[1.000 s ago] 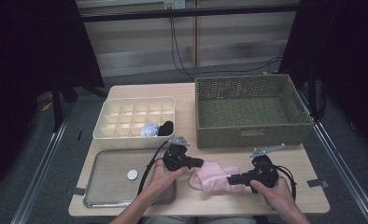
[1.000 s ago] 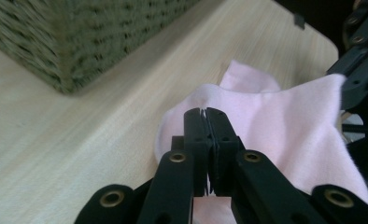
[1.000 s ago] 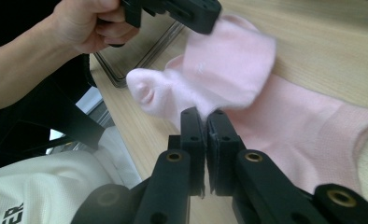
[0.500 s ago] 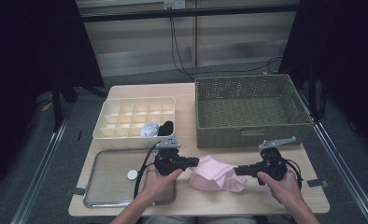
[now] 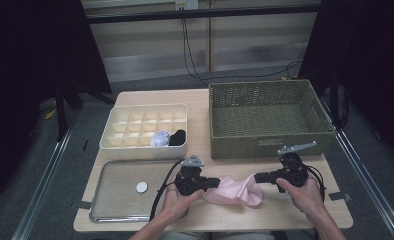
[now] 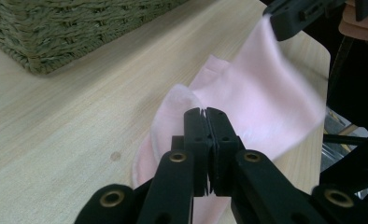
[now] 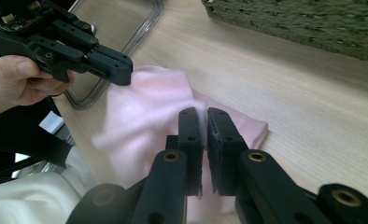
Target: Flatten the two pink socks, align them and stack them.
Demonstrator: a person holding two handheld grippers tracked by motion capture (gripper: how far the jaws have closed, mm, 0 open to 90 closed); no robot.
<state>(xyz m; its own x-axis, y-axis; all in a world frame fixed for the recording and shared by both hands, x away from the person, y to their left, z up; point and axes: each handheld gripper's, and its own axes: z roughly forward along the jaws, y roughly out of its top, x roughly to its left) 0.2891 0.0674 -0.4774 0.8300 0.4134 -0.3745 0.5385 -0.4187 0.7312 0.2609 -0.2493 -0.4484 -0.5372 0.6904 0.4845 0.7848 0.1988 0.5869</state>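
Both grippers held the pink cloth (image 5: 233,190) between them, just above the table (image 5: 225,220). Left gripper (image 5: 216,183) had its jaws pressed together on one edge of the cloth; in the left gripper view the pads met with pink fabric pinched at their tips (image 6: 205,114). Right gripper (image 5: 257,177) gripped the opposite end, and its jaws had just been easing apart a little, though in the right gripper view they looked nearly closed, with cloth caught between them (image 7: 204,116). I could not tell how firmly the right pads pressed.

Going from big to small: the table ran under everything, pale wood. On its far right sat the wicker basket (image 5: 270,117), green and deep. To its left stood the white divider box (image 5: 145,127), with a pale bundle (image 5: 160,138) and a black bundle (image 5: 177,137) in neighbouring cells along its near row. Nearer to me, on the left, lay the metal tray (image 5: 115,200), with a small white disc (image 5: 141,187) on it.

The cloth sagged between the grippers, its lower fold resting on the table near the front edge, in front of the basket and just right of the tray. My left hand (image 5: 177,202) and right hand (image 5: 305,192) came in from the near side.
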